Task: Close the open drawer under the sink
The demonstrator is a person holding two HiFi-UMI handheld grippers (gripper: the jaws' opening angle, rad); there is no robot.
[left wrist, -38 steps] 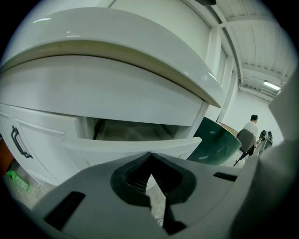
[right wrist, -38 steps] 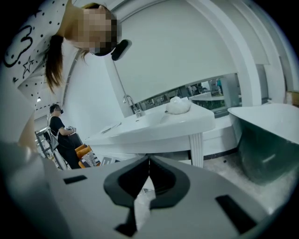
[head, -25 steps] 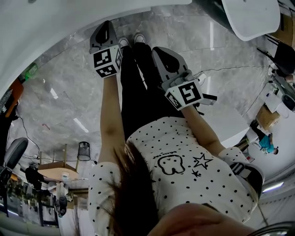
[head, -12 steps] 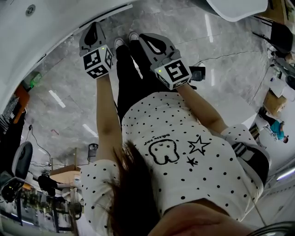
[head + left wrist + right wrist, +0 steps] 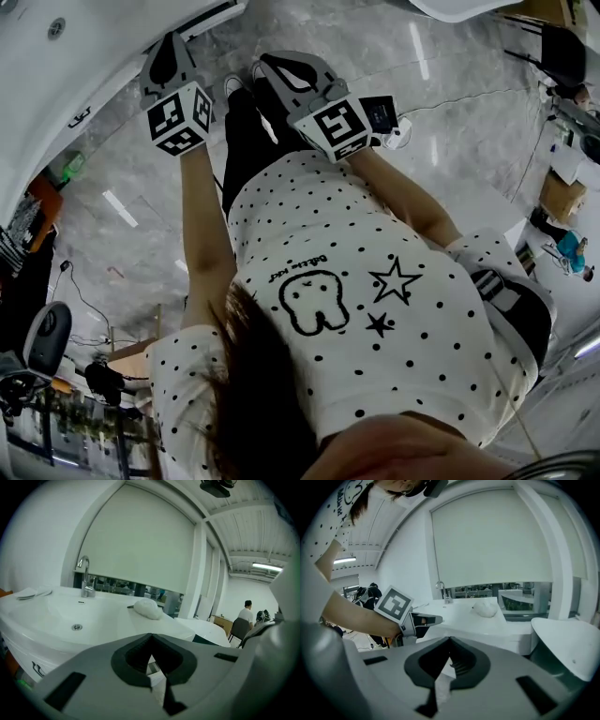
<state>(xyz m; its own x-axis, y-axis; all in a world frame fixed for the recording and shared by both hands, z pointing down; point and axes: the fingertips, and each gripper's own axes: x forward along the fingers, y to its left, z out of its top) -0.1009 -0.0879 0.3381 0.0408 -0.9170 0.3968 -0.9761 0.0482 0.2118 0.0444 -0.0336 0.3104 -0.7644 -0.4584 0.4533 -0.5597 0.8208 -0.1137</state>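
Note:
The white sink (image 5: 42, 616) with its chrome tap (image 5: 85, 576) and a drain (image 5: 77, 627) lies ahead in the left gripper view. A white lump (image 5: 147, 608) rests on its rim. The left gripper (image 5: 151, 637) is shut, with nothing between the jaws, and is held above the basin's near edge. The right gripper (image 5: 450, 641) also looks shut and empty, with the left gripper (image 5: 436, 618) ahead of it on the left. In the head view both grippers (image 5: 169, 42) (image 5: 267, 64) are held out beside the sink (image 5: 56, 66). No frame shows the drawer clearly.
A second white rounded fixture (image 5: 567, 644) stands right of the sink. A person sits on a chair (image 5: 243, 618) in the far background. The floor is grey marble (image 5: 112, 187), with boxes (image 5: 561, 197) and a cable at the right.
Both grippers have risen and moved toward the top of the head view, the left one more. Their jaws have stayed as they were.

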